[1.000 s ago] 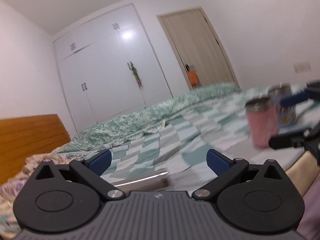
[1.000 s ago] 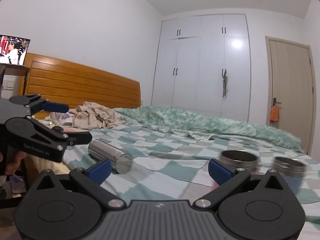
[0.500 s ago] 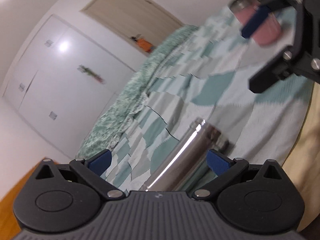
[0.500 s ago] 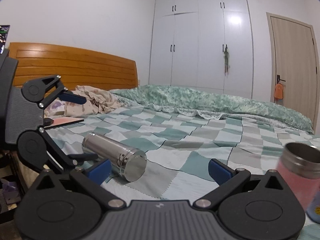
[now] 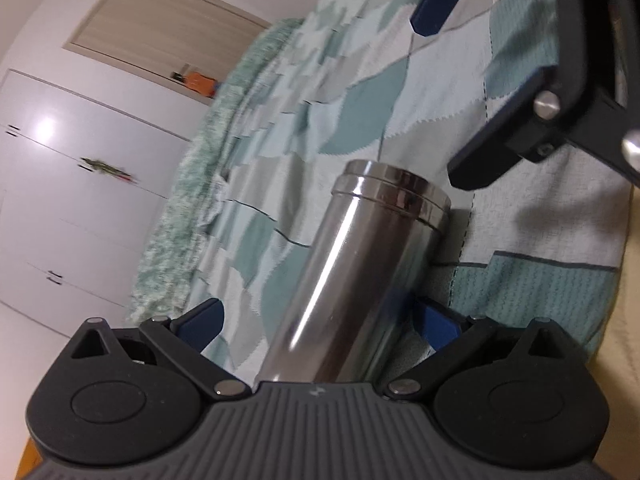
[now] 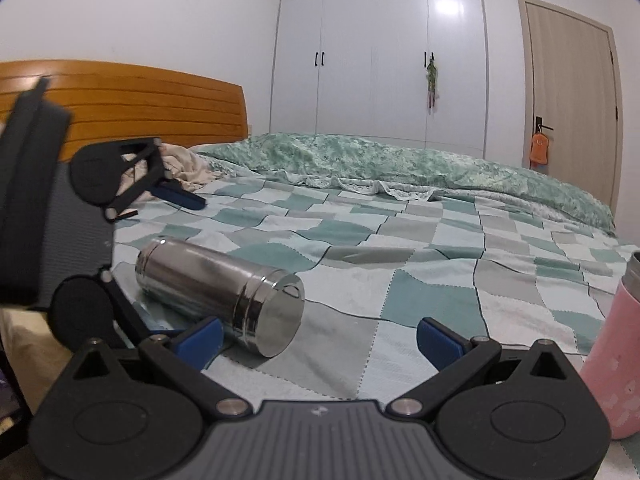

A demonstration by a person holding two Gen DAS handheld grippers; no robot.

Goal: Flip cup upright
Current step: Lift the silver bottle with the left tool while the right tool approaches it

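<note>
A shiny steel cup point(image 6: 218, 294) lies on its side on the checked bedspread point(image 6: 400, 264), lid end toward the right wrist camera. In the left wrist view the steel cup point(image 5: 352, 276) runs lengthwise between my left gripper's point(image 5: 320, 326) open fingers, which straddle its base end; the right pad seems close to its wall. My left gripper also shows in the right wrist view point(image 6: 160, 248), tilted on its side around the cup's far end. My right gripper point(image 6: 318, 338) is open and empty, just in front of the cup; it shows in the left wrist view point(image 5: 460, 80).
A pink cup point(image 6: 612, 360) stands upright at the right edge of the right wrist view. A crumpled green quilt point(image 6: 400, 164) lies across the bed's far side. A wooden headboard point(image 6: 120, 108) is at left, wardrobe and door behind.
My left gripper has rolled onto its side and moved forward, so the steel cup now sits between its fingers. My right gripper has come closer to the cup.
</note>
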